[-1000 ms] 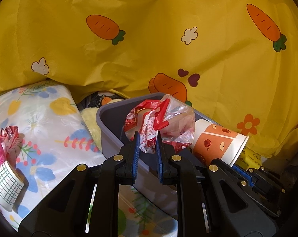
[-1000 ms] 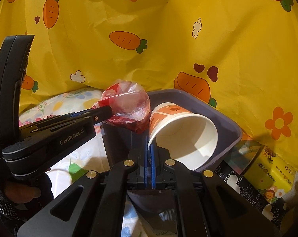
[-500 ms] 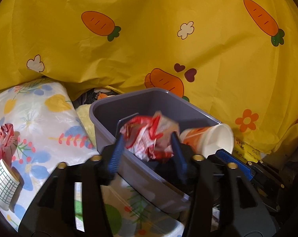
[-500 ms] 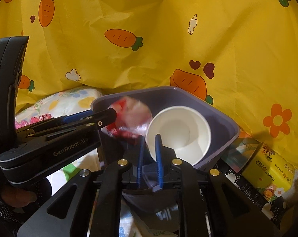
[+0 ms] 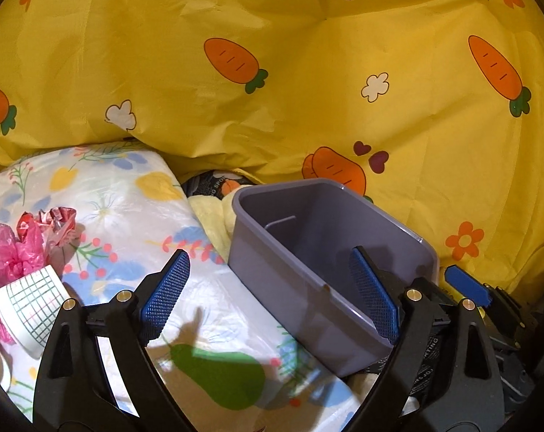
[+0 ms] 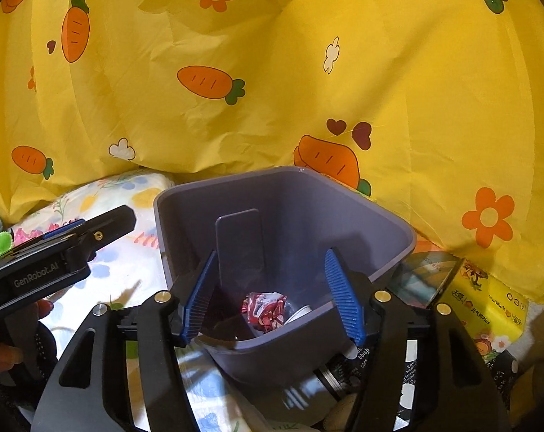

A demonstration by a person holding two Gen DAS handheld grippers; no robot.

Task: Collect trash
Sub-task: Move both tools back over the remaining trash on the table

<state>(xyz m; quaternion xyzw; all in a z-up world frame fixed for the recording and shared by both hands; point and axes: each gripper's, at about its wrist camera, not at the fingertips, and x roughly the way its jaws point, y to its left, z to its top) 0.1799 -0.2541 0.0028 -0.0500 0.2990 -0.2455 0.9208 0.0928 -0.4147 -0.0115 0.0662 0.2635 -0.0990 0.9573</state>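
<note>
Left wrist view: my left gripper (image 5: 270, 297) has just been opening, jaws now wide, nothing between the pads. The grey bin (image 5: 282, 270) sits just ahead to the right, on the floral sheet (image 5: 120, 194). A checked paper cup (image 5: 29, 306) and pink and red plastic bags (image 5: 16, 248) lie on the sheet at far left. Tip of the right gripper (image 5: 466, 286) shows past the bin.

Right wrist view: my right gripper (image 6: 272, 297) has also just been opening, jaws apart and empty, over the bin's near rim. A red crumpled wrapper (image 6: 264, 307) and the white rim of a cup (image 6: 301, 313) lie at the bin bottom. A yellow tissue pack (image 6: 488, 298) lies to the right, and the carrot-print cloth (image 6: 272, 90) hangs behind.
</note>
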